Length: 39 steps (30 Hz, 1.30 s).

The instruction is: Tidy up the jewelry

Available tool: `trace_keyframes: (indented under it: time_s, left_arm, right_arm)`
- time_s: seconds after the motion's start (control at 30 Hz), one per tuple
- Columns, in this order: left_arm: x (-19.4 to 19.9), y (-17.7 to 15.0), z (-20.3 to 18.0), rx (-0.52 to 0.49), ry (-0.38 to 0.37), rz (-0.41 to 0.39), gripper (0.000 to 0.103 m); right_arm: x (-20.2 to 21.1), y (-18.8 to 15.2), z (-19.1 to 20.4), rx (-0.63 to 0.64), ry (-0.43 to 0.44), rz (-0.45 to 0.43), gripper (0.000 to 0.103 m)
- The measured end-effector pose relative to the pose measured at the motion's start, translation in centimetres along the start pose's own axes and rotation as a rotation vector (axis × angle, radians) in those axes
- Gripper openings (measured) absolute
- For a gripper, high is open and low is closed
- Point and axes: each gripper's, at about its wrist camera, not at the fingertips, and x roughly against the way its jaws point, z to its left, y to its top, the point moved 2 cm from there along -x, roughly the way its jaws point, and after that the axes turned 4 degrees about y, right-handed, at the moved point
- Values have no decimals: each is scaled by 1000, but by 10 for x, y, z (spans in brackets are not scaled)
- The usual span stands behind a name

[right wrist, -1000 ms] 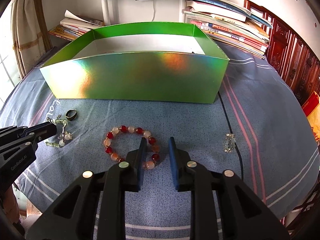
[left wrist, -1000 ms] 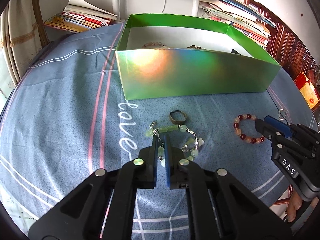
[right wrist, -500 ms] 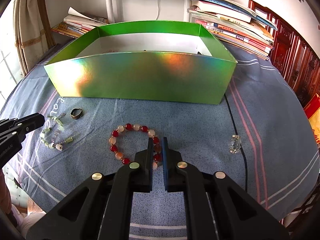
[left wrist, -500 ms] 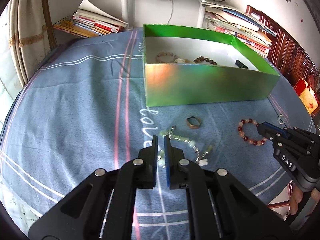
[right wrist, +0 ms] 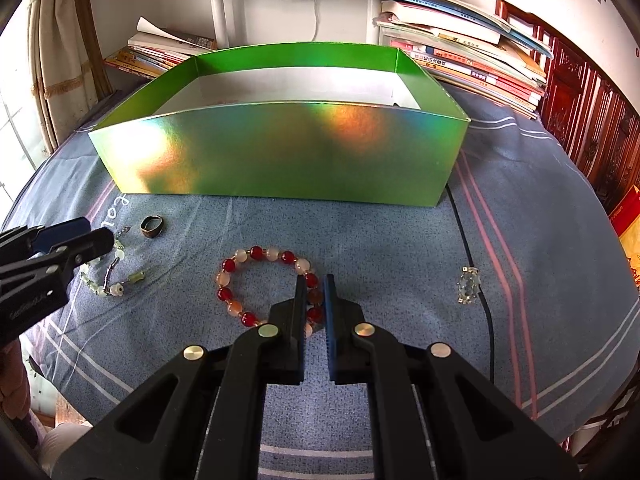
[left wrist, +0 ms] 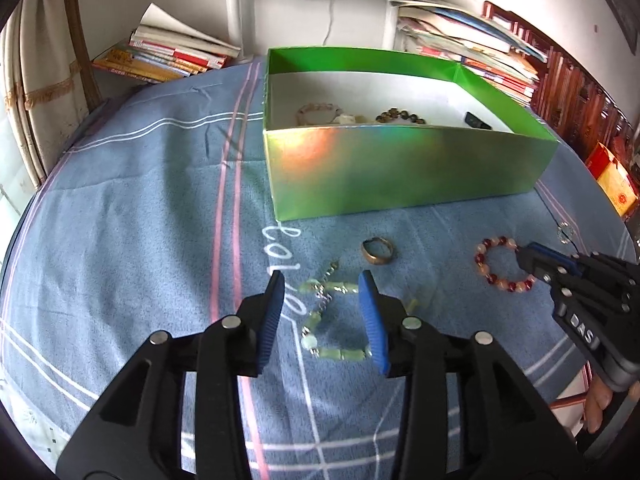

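Observation:
A green box stands on the blue cloth, with several bracelets inside. My left gripper is open above a pale green bead bracelet, which lies between its fingers on the cloth. A bronze ring lies just beyond. My right gripper is shut on the right side of a red and white bead bracelet, which lies on the cloth. In the right wrist view the green box, the green bracelet and the ring also show.
A small clear crystal piece lies on the cloth to the right, beside a black cable. Stacks of books sit behind the box. The table's edge is close on the right.
My left gripper let go of the green bracelet and opened wide; it pulled back and up. My right gripper closed on the red and white bracelet.

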Motion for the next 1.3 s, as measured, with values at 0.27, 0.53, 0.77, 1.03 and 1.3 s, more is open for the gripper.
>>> trace_keyframes:
  time_s: [0.27,0.53,0.77,1.03,1.3]
  left_arm:
    - [-6,0,-5,-15,20,11,15]
    - [15,6,-3,-11,23,-34,15]
    - [48,32,-3,-25,15,-123,15]
    - [76,93,0,-13,18,-252,15]
    - [33,163,-9,-14,70,-253,15]
  right_arm:
    - [1,-1,1,9,-5,-9,9]
    - [12,8,1,4,2,-29,9]
    - [53,40,8,46,30,-151,9]
    - [98,108,3,72,25,-323,9]
    - [39,174,2,58,21,-246,8]
